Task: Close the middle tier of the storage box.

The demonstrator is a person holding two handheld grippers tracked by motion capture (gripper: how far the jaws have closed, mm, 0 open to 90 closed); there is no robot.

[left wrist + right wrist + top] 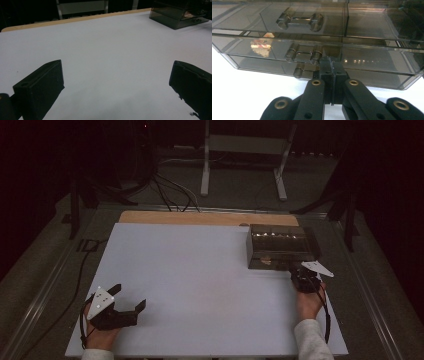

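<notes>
Resting at the counter's (200, 270) far right, a smoky clear drawer box (280, 245) stands alone. Right gripper (332, 72), jaws pressed together, meets its lower drawer front beside the handle (303, 55). Left gripper (131, 297) gapes wide at near left, holding nothing.

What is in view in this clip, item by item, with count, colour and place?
Drawer box: one, smoky see-through plastic, far right of the board; at least two drawers with bar handles.
Small item inside a drawer: one, gold and red; too blurred to identify.
Board: one, white, covering the table.
Table edge: one, light wood, along the far side.
Metal stand: one, pale grey, on the floor beyond the table.
Cables: several, black, on the floor behind the table.
Left gripper: one, black, near left corner, jaws open over bare board.
Right gripper: one, black, jaws shut, tips at the lower drawer's front.
</notes>
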